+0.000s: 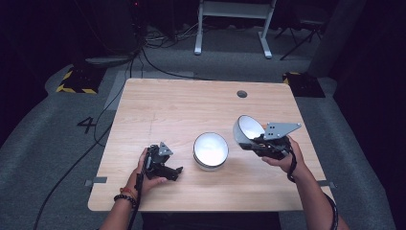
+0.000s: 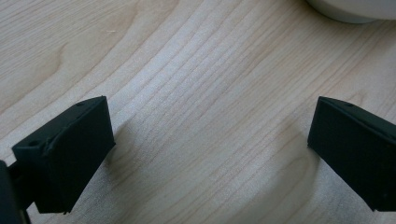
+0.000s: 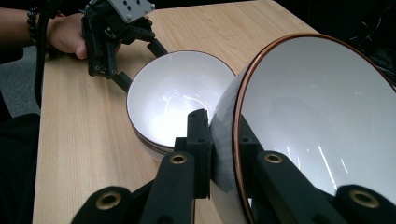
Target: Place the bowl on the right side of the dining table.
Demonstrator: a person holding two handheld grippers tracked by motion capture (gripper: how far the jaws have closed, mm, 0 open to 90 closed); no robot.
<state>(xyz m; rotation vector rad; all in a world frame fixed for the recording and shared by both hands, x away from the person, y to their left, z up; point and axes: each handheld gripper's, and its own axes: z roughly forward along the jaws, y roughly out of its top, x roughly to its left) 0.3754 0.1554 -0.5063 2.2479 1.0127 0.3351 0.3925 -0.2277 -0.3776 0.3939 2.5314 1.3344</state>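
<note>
A white bowl with a brown rim point(image 1: 249, 128) hangs tilted above the table's right side, its opening facing left. My right gripper point(image 1: 268, 143) is shut on its rim; in the right gripper view the jaws point(image 3: 224, 140) pinch the wall of the held bowl point(image 3: 317, 107). A stack of matching white bowls point(image 1: 210, 150) point(image 3: 173, 98) stands upright at the table's middle, just left of the held bowl. My left gripper point(image 1: 176, 164) rests low over the table left of the stack, open and holding nothing point(image 2: 210, 121). The stack's edge point(image 2: 355, 11) sits ahead of it.
The light wooden table point(image 1: 182, 105) has a round cable hole point(image 1: 242, 94) at the back right. Cables run over the grey floor at the left, and a white desk frame point(image 1: 234, 24) stands behind the table.
</note>
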